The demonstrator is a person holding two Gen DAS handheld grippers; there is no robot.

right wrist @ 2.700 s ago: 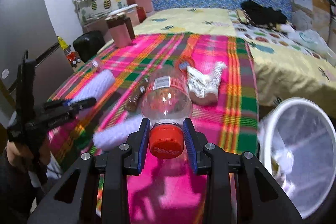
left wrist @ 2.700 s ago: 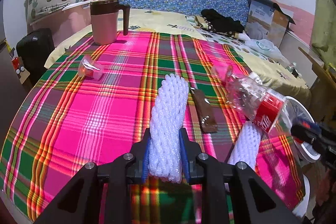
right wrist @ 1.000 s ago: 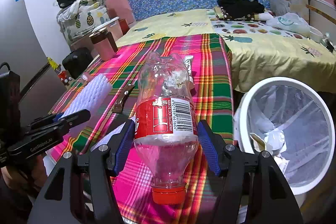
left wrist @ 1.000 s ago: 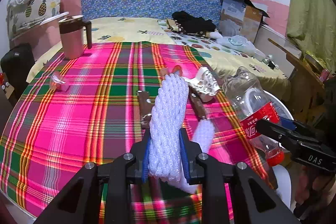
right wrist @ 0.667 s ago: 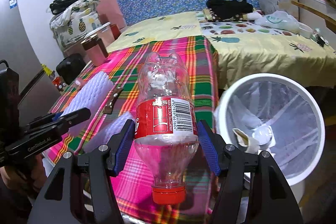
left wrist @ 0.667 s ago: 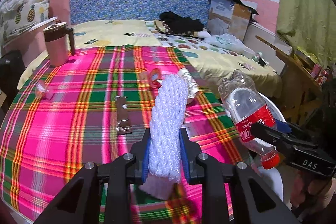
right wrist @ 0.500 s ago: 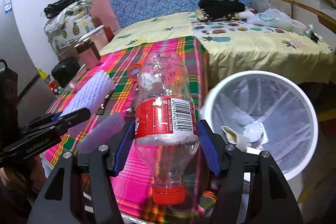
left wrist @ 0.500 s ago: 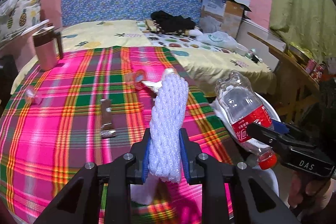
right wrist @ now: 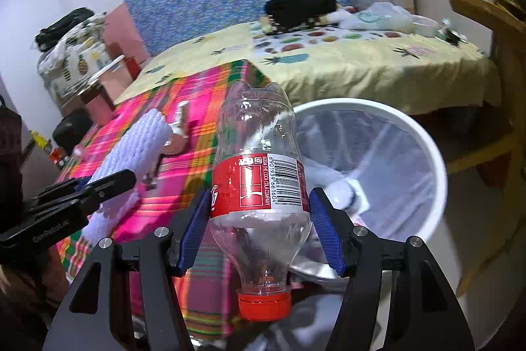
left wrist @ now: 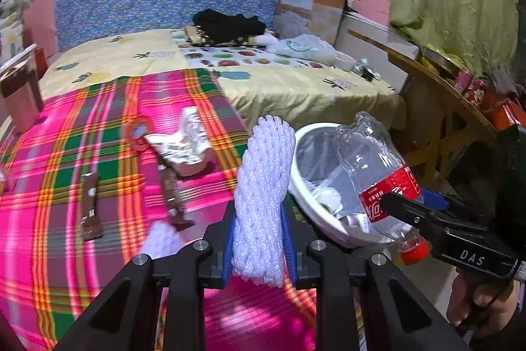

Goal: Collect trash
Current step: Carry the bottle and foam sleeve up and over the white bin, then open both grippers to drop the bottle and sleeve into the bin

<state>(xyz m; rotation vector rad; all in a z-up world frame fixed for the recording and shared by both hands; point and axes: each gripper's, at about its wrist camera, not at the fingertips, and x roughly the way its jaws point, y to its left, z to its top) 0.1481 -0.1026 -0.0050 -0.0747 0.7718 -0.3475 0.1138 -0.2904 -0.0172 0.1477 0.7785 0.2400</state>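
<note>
At lower centre of the left wrist view, the left gripper (left wrist: 260, 247) is pinching a white foam net sleeve (left wrist: 263, 199) beside the plaid cloth's (left wrist: 65, 252) edge. Rightward, the right gripper (right wrist: 259, 231) is clamping a clear red-labelled bottle (right wrist: 258, 183), cap down, apparently over the white bin's (right wrist: 424, 150) rim.

Both grippers swing off the pink plaid tablecloth (left wrist: 65, 160) toward 3 o'clock: the clear plastic bottle with red label (right wrist: 259, 173) and white foam net sleeve (left wrist: 263, 199) now sit at the white round trash bin (right wrist: 424, 140).

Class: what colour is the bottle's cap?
Red; the bottle cap shows best in the right wrist view.
</note>
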